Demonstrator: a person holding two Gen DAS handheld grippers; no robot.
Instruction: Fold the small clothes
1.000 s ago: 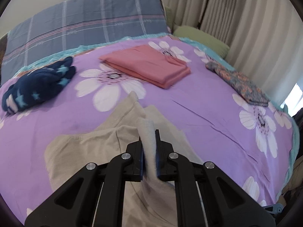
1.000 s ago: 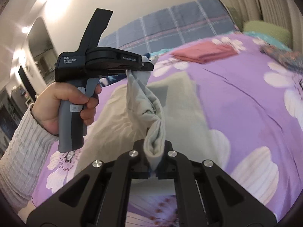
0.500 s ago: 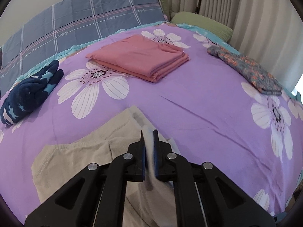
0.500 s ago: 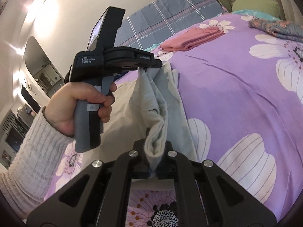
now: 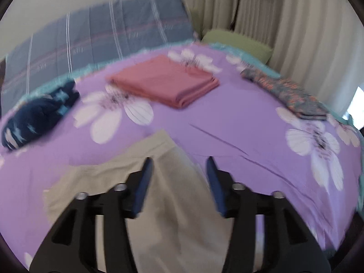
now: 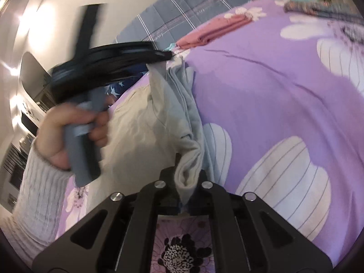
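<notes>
A: What has just changed at the left gripper [image 5: 179, 170]?

B: Its jaws have just been opening. A fold of the beige garment [image 5: 127, 177] was pinched between them half a second ago; now they stand apart and nothing is pressed, though the cloth is seen below and between them, on the purple floral bedspread [image 5: 238, 122].

A: And the right gripper [image 6: 187, 177]?

B: It is kept clamped on a bunched corner of the same garment, which rises just ahead of its tips.

A: What is meant for the task?

B: One end of the fold is judged to be laid down; the other end is not yet released.

A: What is counted beyond the left jaws?

B: One folded pink cloth [image 5: 163, 82] straight ahead, one dark blue starred bundle [image 5: 38, 116] far to the left, one folded patterned piece [image 5: 289, 93] far to the right, one green pillow [image 5: 236, 44] beyond. Two grippers, one beige garment.
</notes>
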